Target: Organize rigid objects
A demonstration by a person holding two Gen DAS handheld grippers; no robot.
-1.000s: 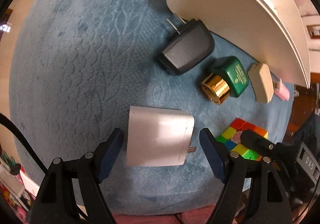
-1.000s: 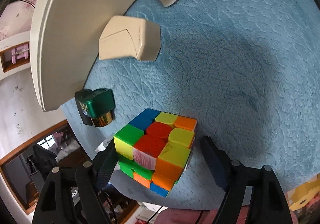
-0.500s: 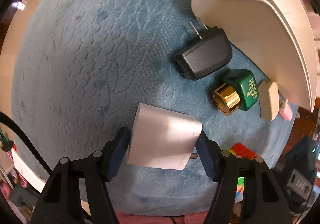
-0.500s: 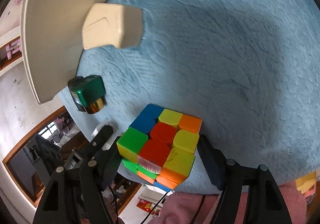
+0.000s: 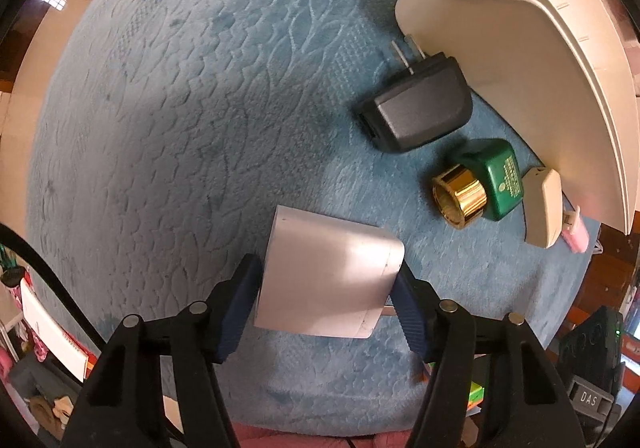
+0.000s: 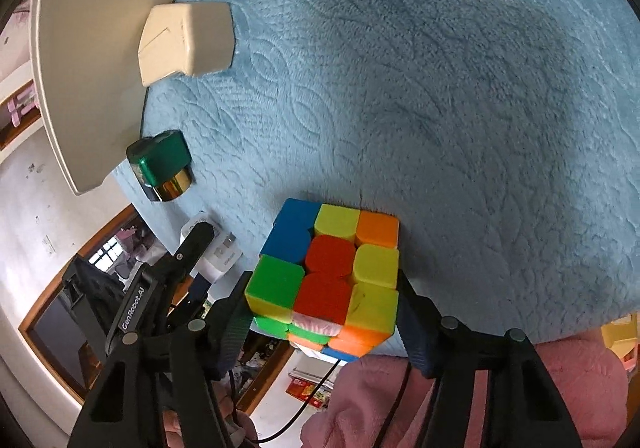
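Early stage: left gripper point(image 5: 326, 296) clamps the white charger point(image 5: 328, 280) at six o'clock, right gripper point(image 6: 324, 312) is closing, apparently gripping the puzzle cube point(image 6: 332, 272); black adapter point(image 5: 416, 104) and green bottle point(image 5: 480, 184) lie outside the white basin point(image 5: 540, 68).

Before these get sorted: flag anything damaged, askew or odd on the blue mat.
Little stands out. The puzzle cube is scrambled, and one red sticker on its near face looks worn to whitish pink. The green bottle with the gold cap lies on its side. The white charger and black charger look intact.
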